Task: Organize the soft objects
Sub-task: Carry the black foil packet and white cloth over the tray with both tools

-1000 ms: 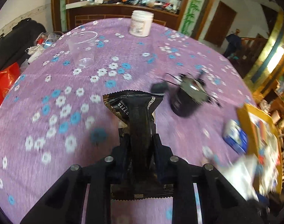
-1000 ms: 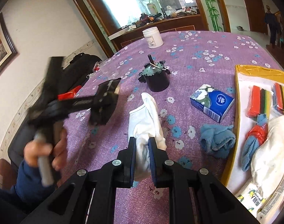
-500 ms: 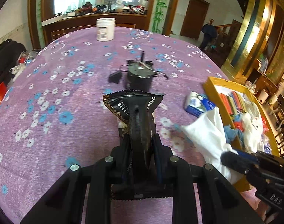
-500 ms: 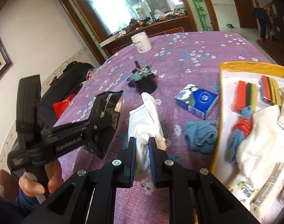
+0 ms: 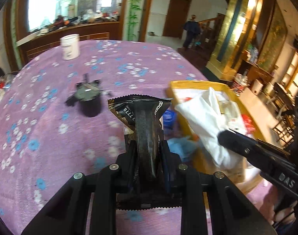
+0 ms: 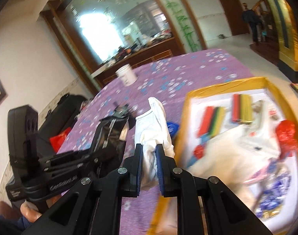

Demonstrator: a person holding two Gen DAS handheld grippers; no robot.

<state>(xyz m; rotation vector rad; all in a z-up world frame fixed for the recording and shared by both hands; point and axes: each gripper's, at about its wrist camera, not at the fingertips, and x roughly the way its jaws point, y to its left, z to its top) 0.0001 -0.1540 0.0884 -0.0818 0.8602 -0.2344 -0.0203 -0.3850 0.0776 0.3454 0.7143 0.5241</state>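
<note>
We look over a round table (image 5: 51,137) covered in purple cloth with white and blue flowers. At its right edge sits a yellow-rimmed tray (image 6: 223,87) already crowded with a large white cloth (image 6: 237,148), striped red, black and yellow sponges (image 6: 211,121), a red bundle (image 6: 286,137) and blurred packets nearer to us. Far across the table stands a white jar (image 5: 69,46); closer, left of centre, a black cup (image 5: 88,101) with dark bits lying over its mouth.

Our left gripper (image 5: 148,150) is clamped on a black snack packet (image 5: 143,117), which stands upright between the fingers, raised above the cloth just left of the tray. Our right gripper (image 6: 149,157) is squeezed tight on a white cloth (image 6: 154,129), bunched between the blue pads and lifted clear of the table at the tray's near-left edge. Seen from the left wrist, that cloth hangs over the tray. A small blue cloth (image 5: 178,145) and a blue box (image 5: 168,117) lie on the table between packet and tray.
</note>
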